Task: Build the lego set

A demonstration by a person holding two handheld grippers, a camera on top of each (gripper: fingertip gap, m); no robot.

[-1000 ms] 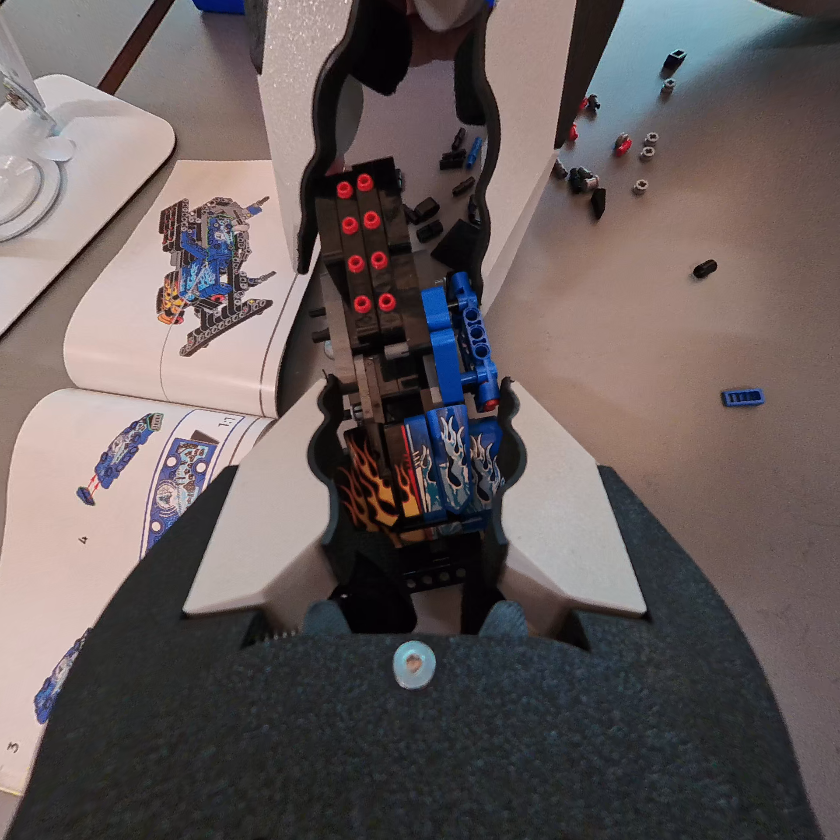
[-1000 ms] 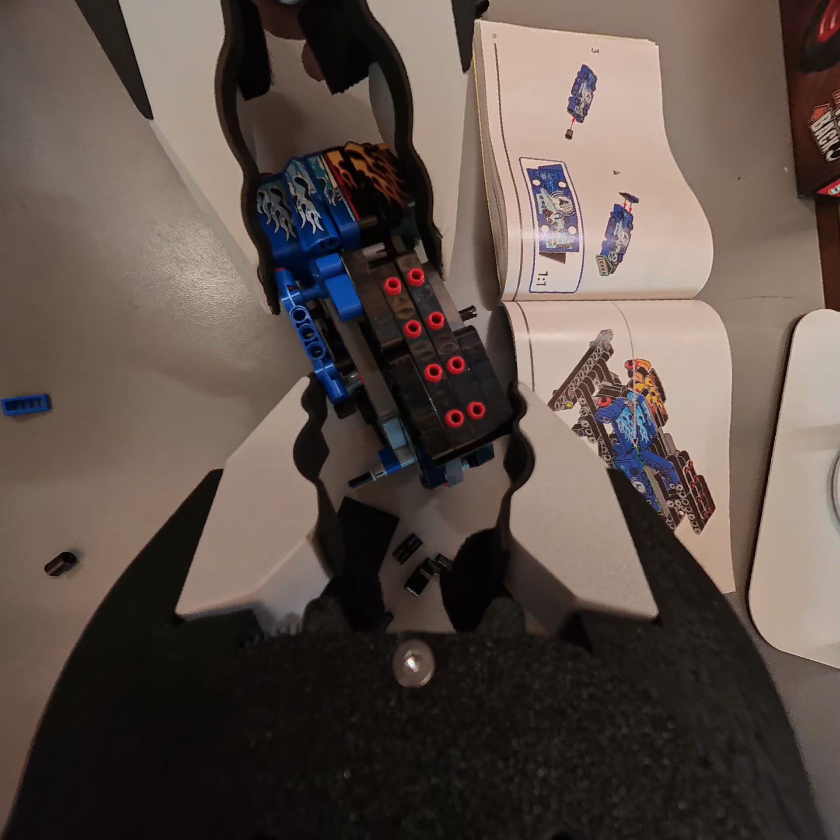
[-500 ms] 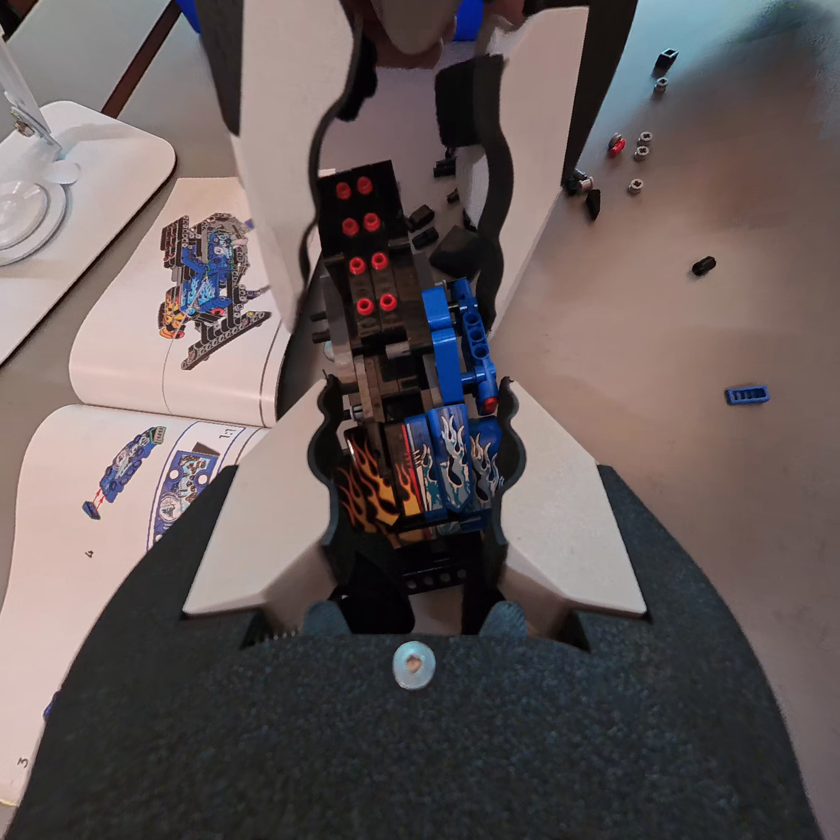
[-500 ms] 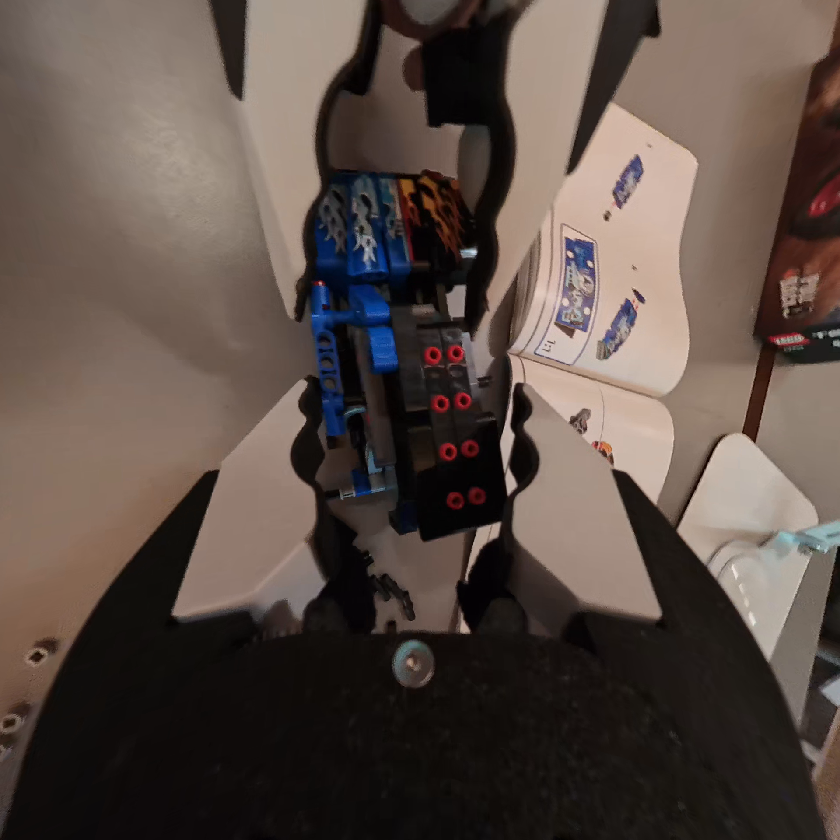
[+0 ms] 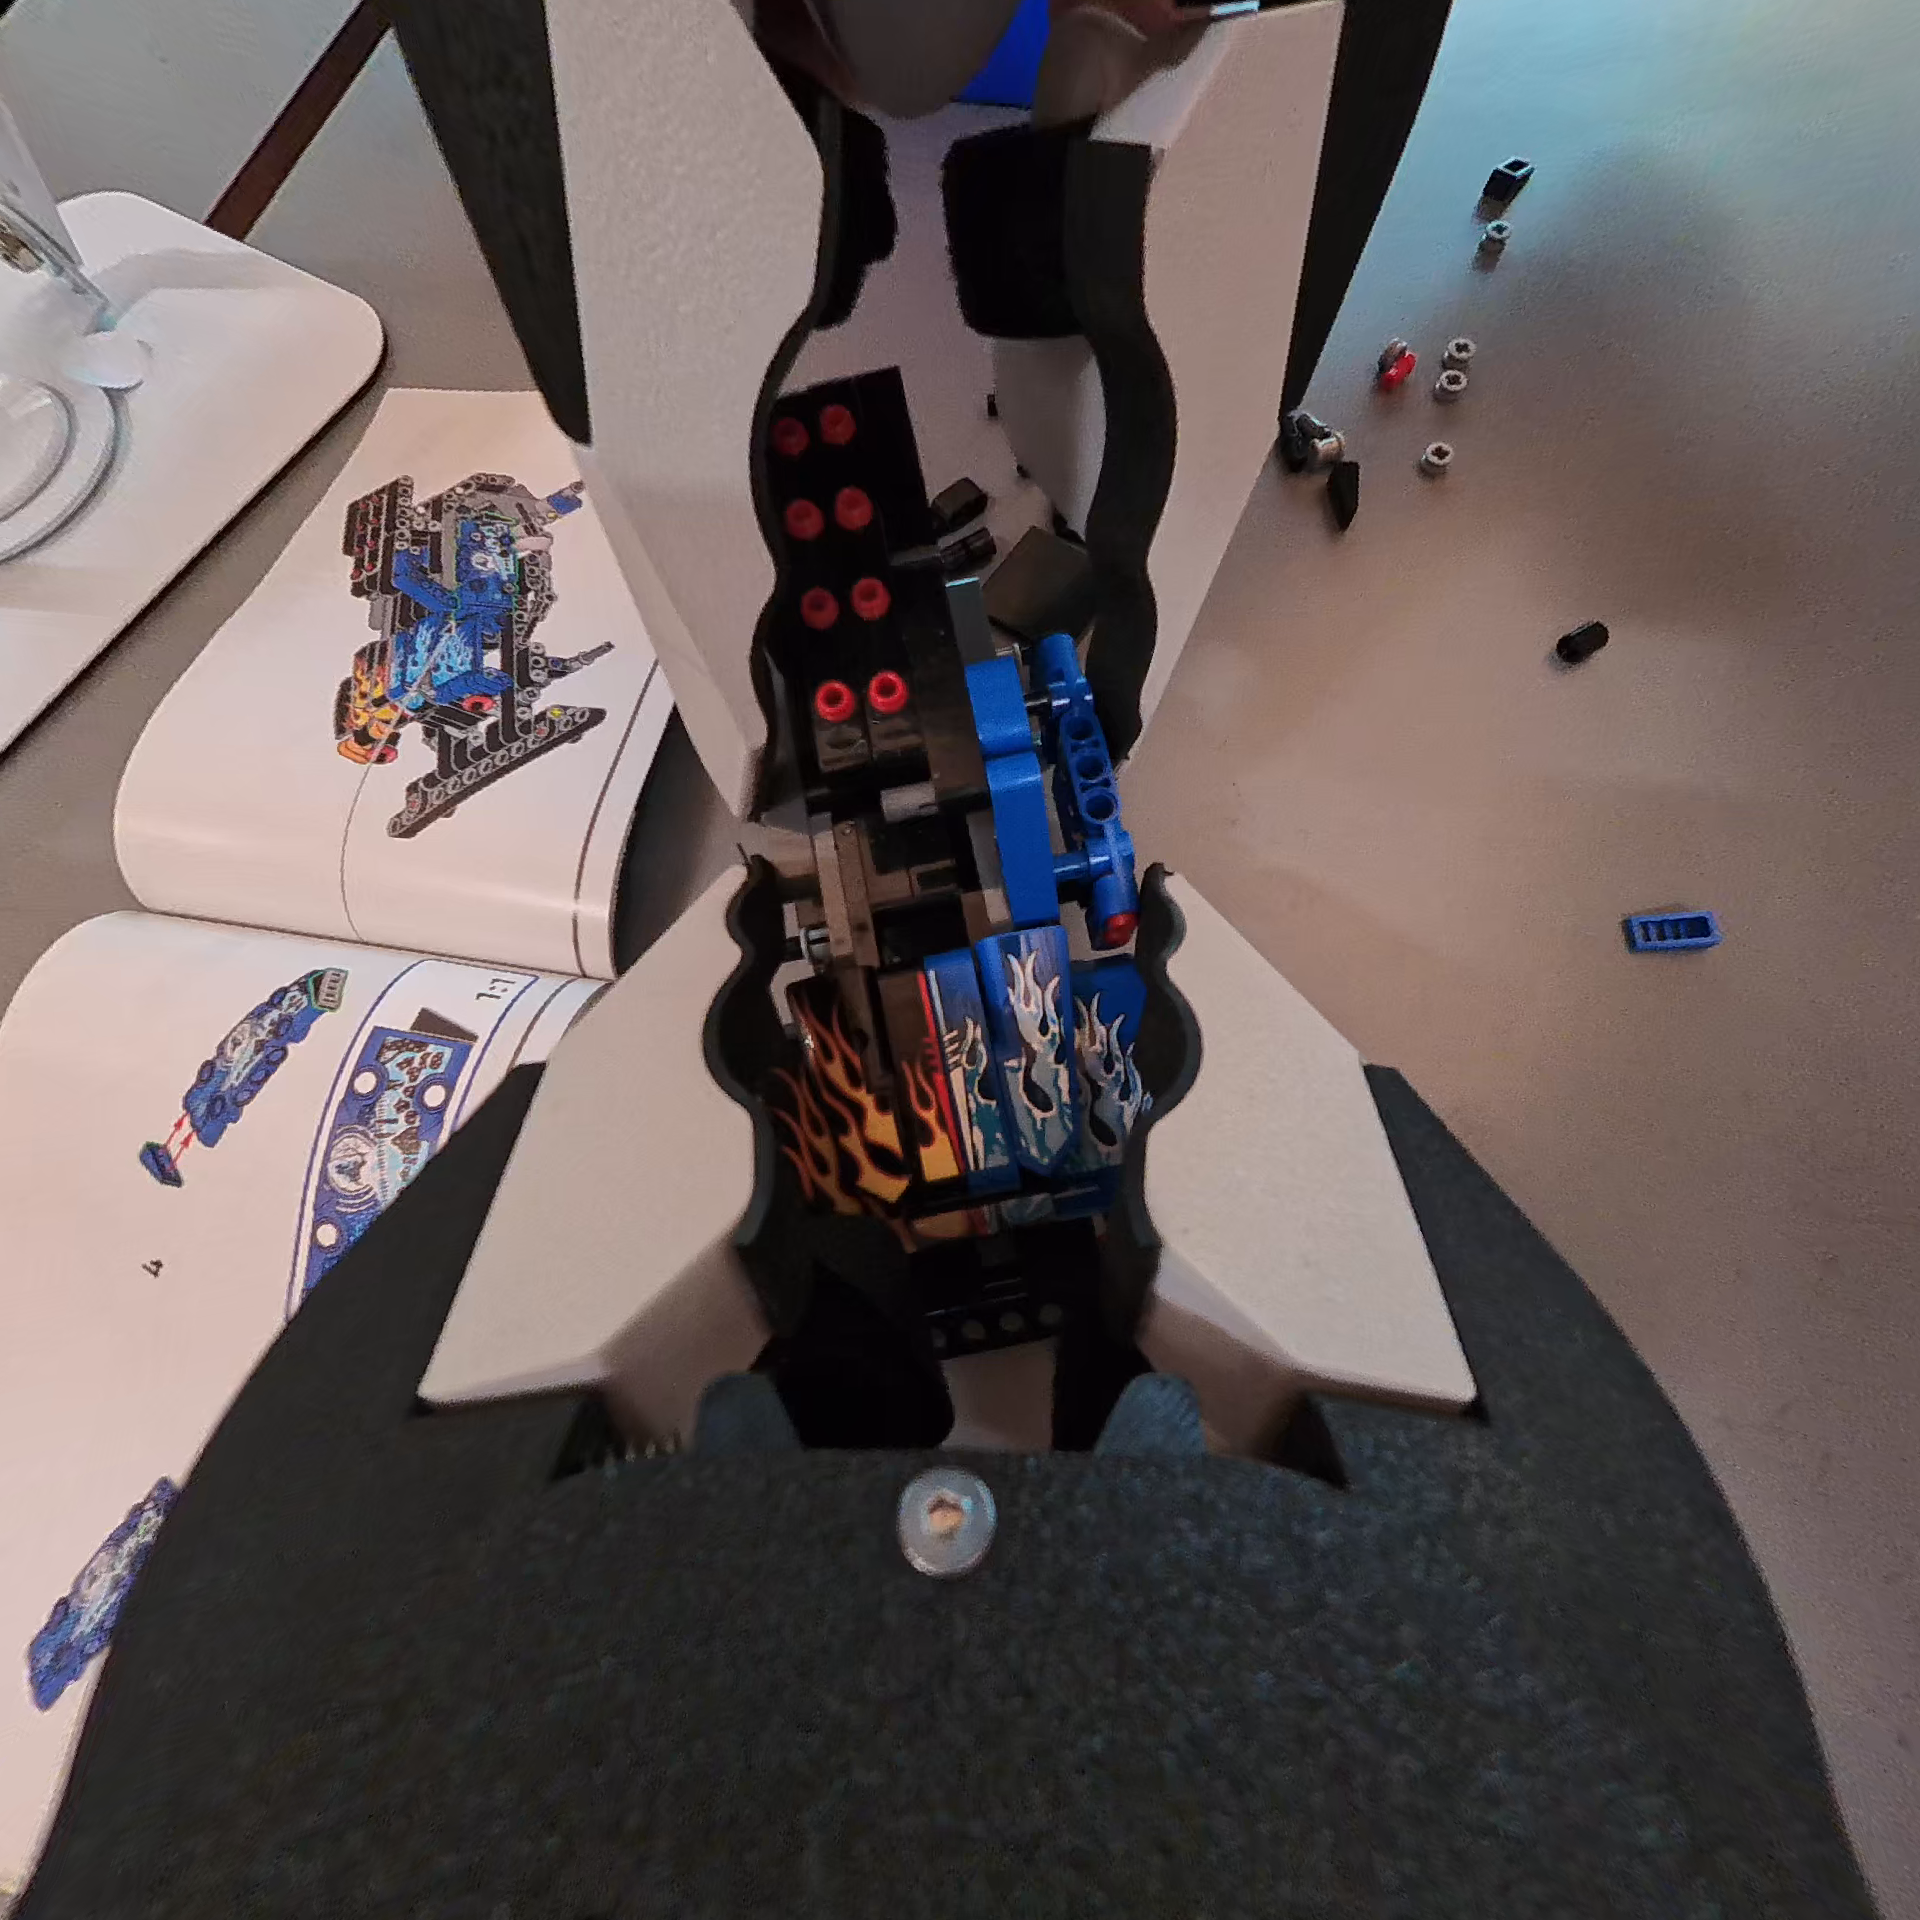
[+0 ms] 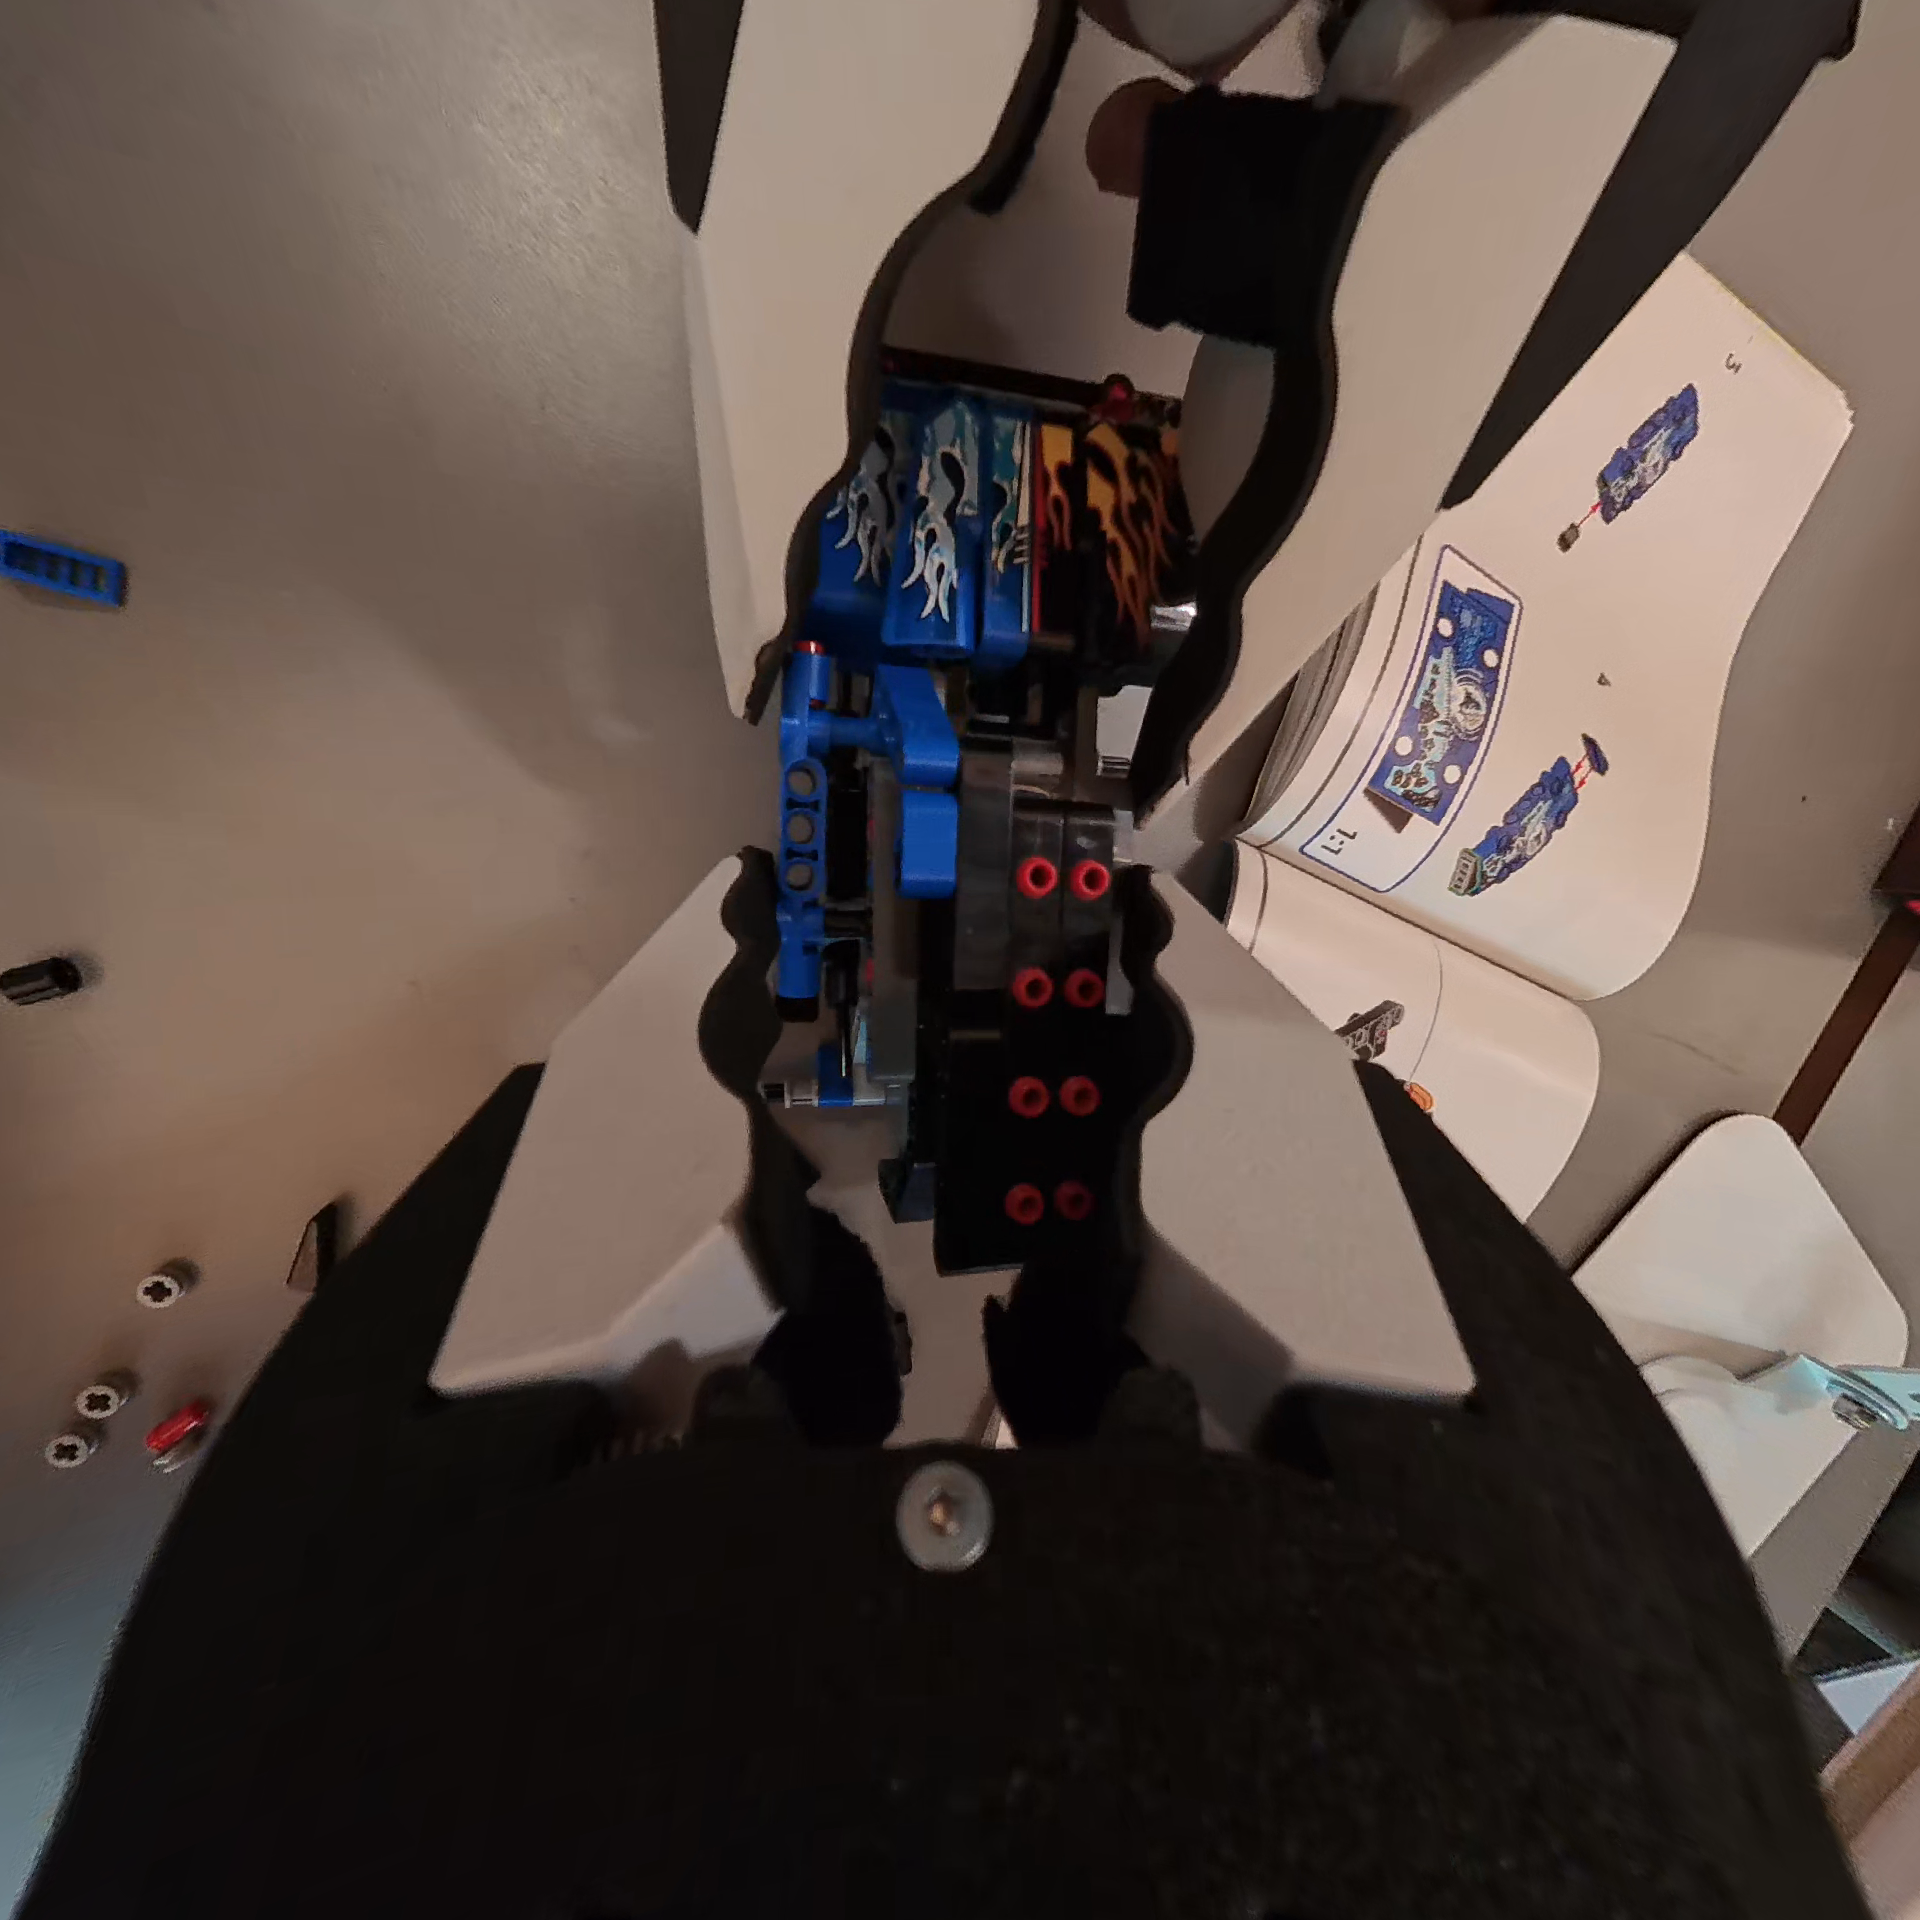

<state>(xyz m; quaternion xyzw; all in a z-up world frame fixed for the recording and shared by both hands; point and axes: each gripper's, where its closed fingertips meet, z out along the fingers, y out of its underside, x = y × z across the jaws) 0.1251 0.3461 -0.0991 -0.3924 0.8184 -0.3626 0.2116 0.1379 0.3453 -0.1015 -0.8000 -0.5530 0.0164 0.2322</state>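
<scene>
My left gripper [image 5: 940, 1049] was clamped on the flame-printed end of the lego model [image 5: 935, 831]. My right gripper [image 6: 935, 1039], a second earlier wide and loose around the black, red-pinned end, had swung into line and closed onto it [image 6: 1049, 1039], so the build hung between both, ready for pressing. Glossy plastic, wavy foam pads. The curled paper instruction booklet [image 5: 364, 810] and scattered loose pieces [image 5: 1444, 384] lay on the matte table [image 5: 1558, 1039].

**Clearance around the held model**

Open instruction booklet [image 5: 343, 790] blocked the table on the left gripper's [image 5: 945, 904] left side, white tray [image 5: 208, 416] beyond it. On its right: bare grey tabletop [image 5: 1558, 1039] apart from a blue grille piece [image 5: 1671, 930], a black pin [image 5: 1582, 641] and small grey bushes [image 5: 1449, 384]. Right gripper [image 6: 940, 883] closed off the far end.
</scene>
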